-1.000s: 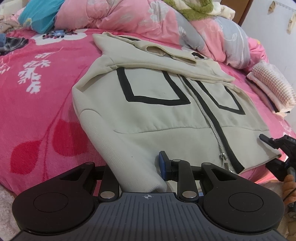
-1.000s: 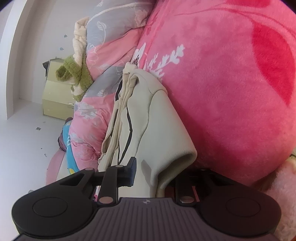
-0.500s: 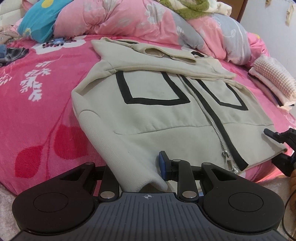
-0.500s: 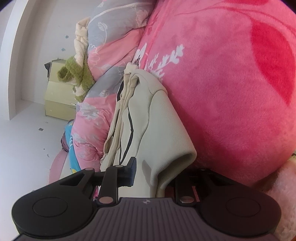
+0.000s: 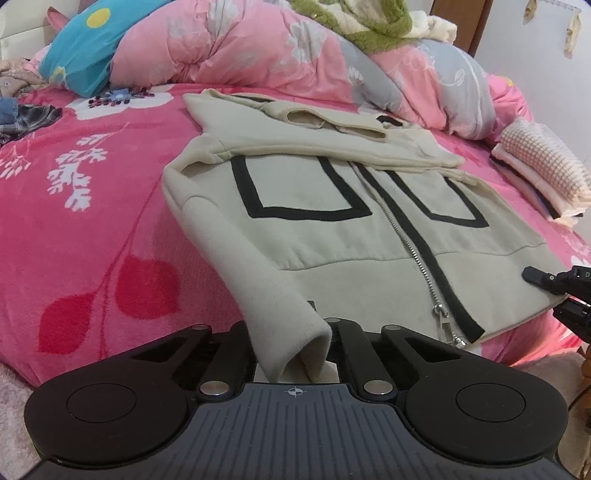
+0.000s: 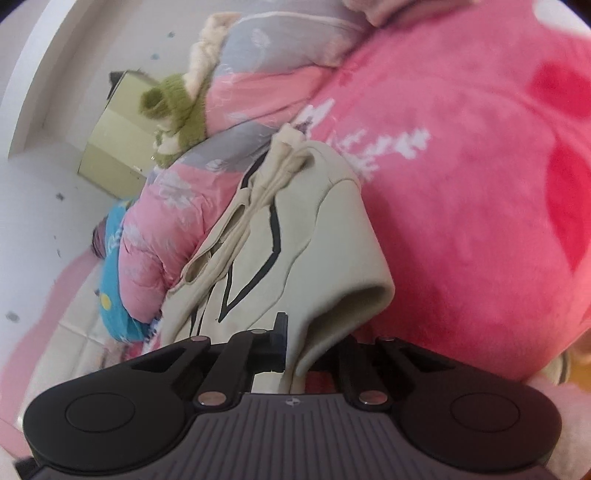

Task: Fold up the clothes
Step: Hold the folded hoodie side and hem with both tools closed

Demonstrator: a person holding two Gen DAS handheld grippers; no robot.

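Left wrist view. Item one: my left gripper (image 5: 291, 354), jaws drawn in on a sleeve cuff (image 5: 295, 343) of the cream hoodie (image 5: 332, 236); the cuff is pinched between the fingers and lifted off the bed. Item two: the hoodie itself, lying front-up and zipped on the pink blanket (image 5: 74, 229), black outlined rectangles either side of the zip (image 5: 417, 258), hood end pointing to the far side. Item three: a rumpled pink and grey duvet (image 5: 258, 48) heaped behind the hoodie, with a green knitted piece (image 5: 369, 26) on top. Item four: a blue cushion (image 5: 81, 48) at far left. Item five: a folded stack with a checked cloth (image 5: 543, 166) uppermost, at right, apart from the hoodie. Item six: my right gripper (image 5: 565, 291), seen at the right edge by the hoodie's hem corner (only its dark tips show here).

Right wrist view. The picture is tilted sideways and slightly blurred. Item one: my right gripper (image 6: 314, 350), closed upon the other sleeve's cuff (image 6: 347, 306), whose open mouth bulges out beside the right finger. Item two: the hoodie (image 6: 295, 236) running away from the cuff toward the duvet (image 6: 166, 229). Item three: the pink blanket (image 6: 480, 166) filling the right side. Item four: a pale yellow cabinet (image 6: 114, 155) against the white wall.
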